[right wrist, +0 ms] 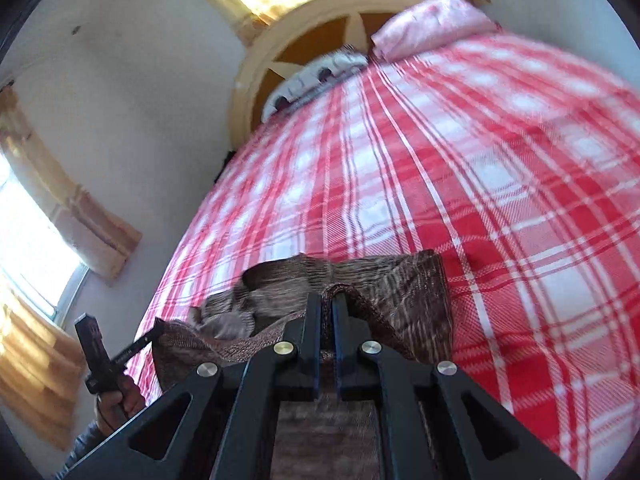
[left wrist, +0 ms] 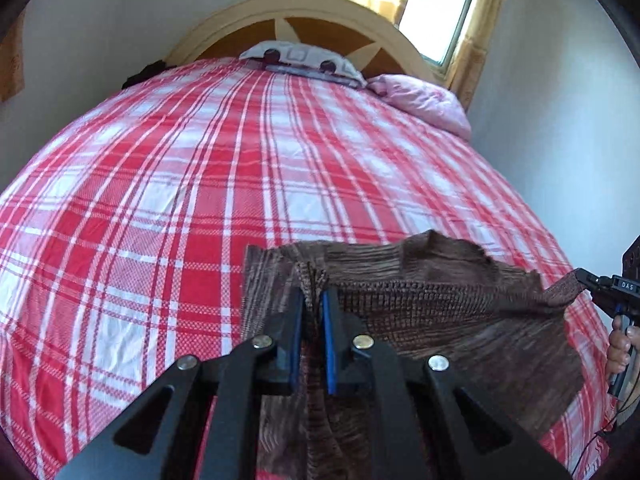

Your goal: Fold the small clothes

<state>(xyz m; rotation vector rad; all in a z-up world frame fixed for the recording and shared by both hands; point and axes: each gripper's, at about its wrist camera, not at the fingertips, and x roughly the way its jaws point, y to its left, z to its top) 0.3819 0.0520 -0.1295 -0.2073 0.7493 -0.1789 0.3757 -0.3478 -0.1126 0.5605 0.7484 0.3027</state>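
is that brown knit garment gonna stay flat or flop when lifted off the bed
Likely floppy: the brown knit garment sags and bunches between the left gripper and right gripper. Probably light, since pinched edges hold it up. The ribbed texture looks grippy, not slippery.

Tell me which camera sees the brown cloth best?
The left wrist view. There the brown garment spreads wide across the red plaid bedspread, pinched by both the left gripper and right gripper. The right wrist view shows it bunched, blurred and partly hidden behind the gripper.
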